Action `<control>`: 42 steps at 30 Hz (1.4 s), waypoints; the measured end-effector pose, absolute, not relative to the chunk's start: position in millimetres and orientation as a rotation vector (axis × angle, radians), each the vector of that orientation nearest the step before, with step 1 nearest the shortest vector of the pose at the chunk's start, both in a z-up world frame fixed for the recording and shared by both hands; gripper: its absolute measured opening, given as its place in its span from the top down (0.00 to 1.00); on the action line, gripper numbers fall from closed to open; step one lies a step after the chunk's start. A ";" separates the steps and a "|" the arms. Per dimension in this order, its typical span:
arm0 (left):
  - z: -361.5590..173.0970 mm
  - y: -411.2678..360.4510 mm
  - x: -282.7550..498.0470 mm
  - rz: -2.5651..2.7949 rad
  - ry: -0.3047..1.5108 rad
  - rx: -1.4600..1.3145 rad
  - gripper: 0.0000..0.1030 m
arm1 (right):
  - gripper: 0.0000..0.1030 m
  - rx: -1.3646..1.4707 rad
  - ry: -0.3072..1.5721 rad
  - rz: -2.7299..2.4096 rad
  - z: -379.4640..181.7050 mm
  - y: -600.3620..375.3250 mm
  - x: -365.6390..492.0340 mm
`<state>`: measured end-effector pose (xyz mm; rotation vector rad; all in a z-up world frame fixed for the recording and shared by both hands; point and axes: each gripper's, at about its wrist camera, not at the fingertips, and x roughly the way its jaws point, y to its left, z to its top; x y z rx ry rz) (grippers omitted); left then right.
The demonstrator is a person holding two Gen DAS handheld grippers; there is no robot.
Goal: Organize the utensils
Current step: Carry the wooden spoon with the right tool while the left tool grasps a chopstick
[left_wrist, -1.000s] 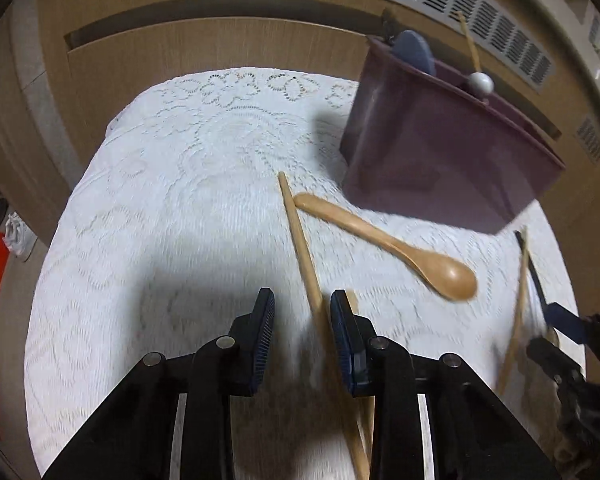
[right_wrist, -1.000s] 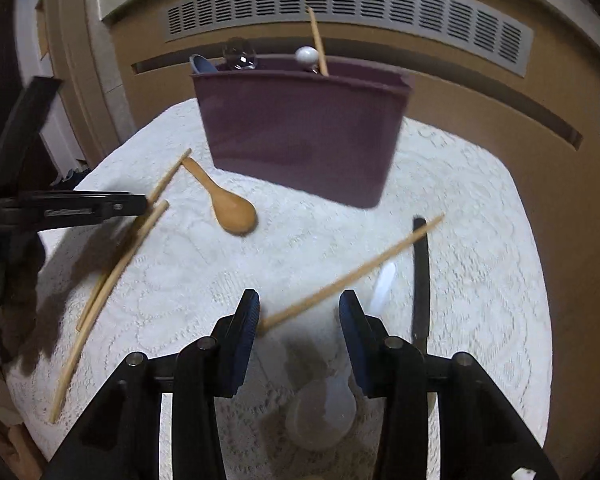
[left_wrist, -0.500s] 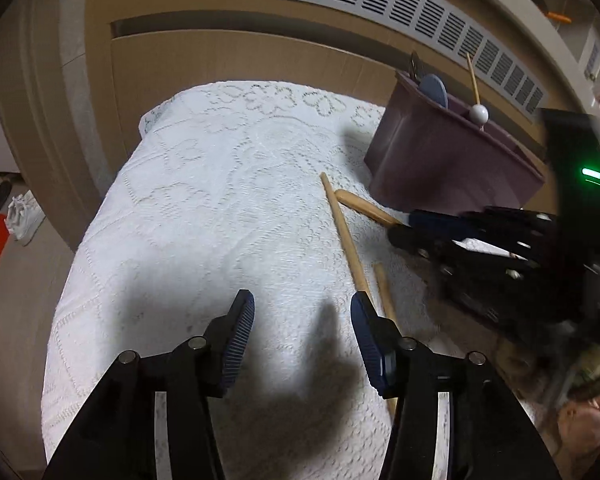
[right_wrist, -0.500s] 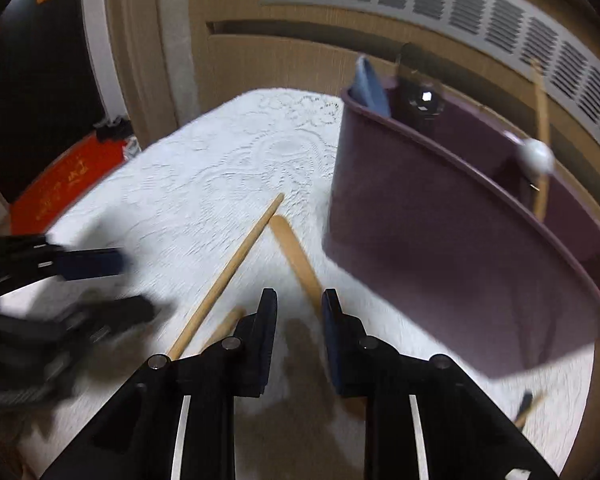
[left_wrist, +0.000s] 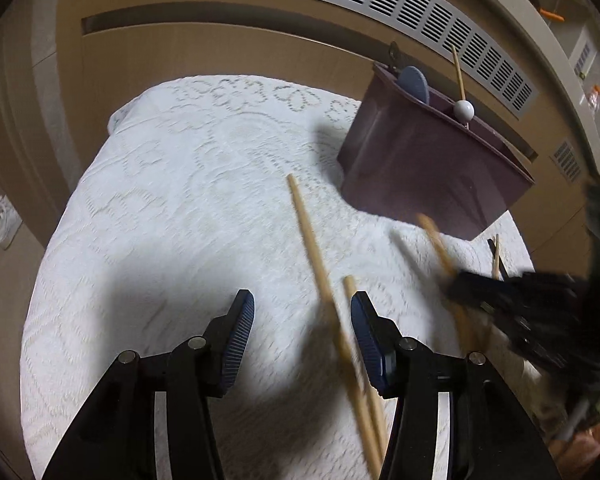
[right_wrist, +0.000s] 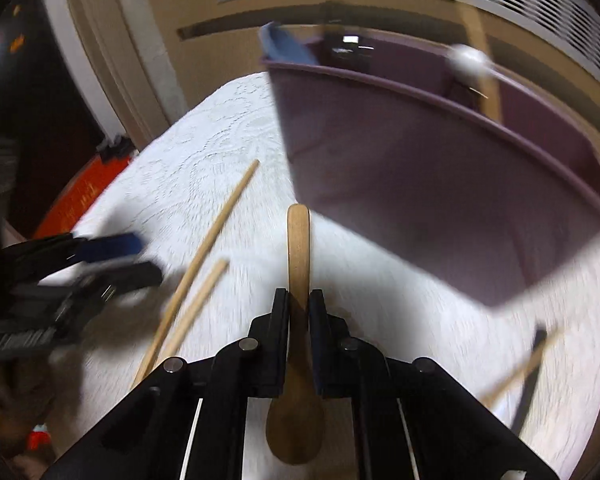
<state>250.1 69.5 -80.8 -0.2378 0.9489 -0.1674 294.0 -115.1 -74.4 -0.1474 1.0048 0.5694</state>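
the right gripper (right_wrist: 299,307) has its two black fingers pressed onto the handle of a light wooden spoon (right_wrist: 297,364); the handle points forward toward the dark purple plastic utensil bin (right_wrist: 432,184), its tip just short of the bin's front wall, and the bowl lies back beneath the gripper body; whether the spoon is touching the cloth cannot be told; in the left wrist view this gripper is only a dark blur at the right edge.

the left gripper (left_wrist: 302,338) has its blue-padded fingers spread wide with nothing between them but the white lace tablecloth (left_wrist: 172,208); a pair of long wooden chopsticks (left_wrist: 324,280) lies on the cloth just inside the right finger — one long and reaching toward the bin, the other shorter in view and close beside it.

the bin stands toward the far right corner of the tabletop, near the wood-panelled wall with its white slatted vent (left_wrist: 380,4); from it stick up a grey-blue rounded paddle (left_wrist: 414,82), a thin wooden stick (left_wrist: 458,72) and a white ball-tipped utensil (left_wrist: 464,110).

another wooden chopstick (right_wrist: 520,372) and a dark slim utensil (right_wrist: 534,372) lie crossed near the right edge of the tabletop, both blurred.
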 end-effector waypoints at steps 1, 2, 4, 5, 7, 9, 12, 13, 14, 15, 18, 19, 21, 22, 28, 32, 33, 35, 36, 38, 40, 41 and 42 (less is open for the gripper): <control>-80.3 66.1 255.4 -0.163 0.953 -0.221 0.50 | 0.91 -0.135 0.999 0.556 -72.6 -124.0 288.3; -79.8 61.3 261.6 -0.156 0.959 -0.197 0.50 | 0.91 -0.121 0.989 0.538 -70.5 -134.8 281.1; -79.2 53.5 272.7 -0.143 0.965 -0.160 0.51 | 0.91 -0.106 0.967 0.504 -68.1 -151.3 269.4; -79.5 49.0 278.2 -0.136 0.969 -0.138 0.51 | 0.91 -0.102 0.959 0.487 -67.6 -158.9 265.9; -80.7 40.2 287.6 -0.121 0.979 -0.099 0.53 | 0.91 -0.086 0.949 0.463 -68.7 -171.5 259.0; -84.9 33.4 299.7 -0.098 1.001 -0.064 0.58 | 0.91 -0.066 0.946 0.456 -71.0 -181.5 254.8; -93.9 29.6 314.0 -0.071 1.049 -0.045 0.63 | 0.91 -0.044 0.939 0.454 -74.4 -193.5 252.7; -94.3 29.2 315.8 -0.066 1.047 -0.039 0.63 | 0.91 -0.038 0.933 0.455 -75.4 -195.8 252.0; -94.3 27.6 317.9 -0.062 1.054 -0.029 0.63 | 0.90 -0.032 0.930 0.458 -75.5 -194.9 253.4; -94.6 27.1 319.1 -0.061 1.059 -0.025 0.63 | 0.90 -0.025 0.928 0.464 -74.9 -194.7 255.7; -95.9 25.6 321.5 -0.060 1.074 -0.015 0.63 | 0.90 -0.011 0.923 0.473 -75.7 -199.0 253.7; -96.1 25.0 322.1 -0.061 1.077 -0.013 0.63 | 0.90 -0.003 0.921 0.478 -76.1 -199.7 255.4; -96.6 27.2 324.7 -0.070 1.091 -0.021 0.63 | 0.90 0.003 0.918 0.481 -76.4 -203.9 252.9; -96.9 28.6 326.0 -0.075 1.099 -0.028 0.63 | 0.90 0.005 0.916 0.481 -76.2 -205.4 250.1; -96.7 21.0 324.6 -0.089 1.076 0.025 0.78 | 0.90 -0.003 0.902 0.468 -75.3 -201.1 248.9; -96.1 12.6 305.5 -0.116 1.021 0.048 0.91 | 0.90 -0.011 0.881 0.460 -66.1 -200.2 242.0; -94.6 14.6 299.4 -0.124 1.012 0.031 0.91 | 0.90 -0.016 0.875 0.458 -63.4 -200.0 239.9; -88.6 18.7 287.5 -0.137 0.985 0.004 0.93 | 0.90 -0.016 0.870 0.462 -58.2 -200.8 236.0; -83.5 23.0 279.1 -0.143 0.959 -0.012 0.93 | 0.90 -0.012 0.868 0.464 -55.8 -201.8 233.9; -69.8 34.0 258.0 -0.159 0.899 -0.057 0.93 | 0.90 -0.002 0.865 0.464 -51.6 -203.8 229.7; -57.2 40.9 240.5 -0.211 0.855 -0.122 0.94 | 0.90 0.007 0.860 0.462 -47.4 -206.4 225.4; -50.7 43.3 232.6 -0.232 0.832 -0.147 0.93 | 0.90 0.010 0.858 0.461 -46.0 -207.7 224.7; -44.1 44.3 224.3 -0.243 0.808 -0.159 0.93 | 0.90 0.013 0.856 0.455 -43.8 -208.5 222.0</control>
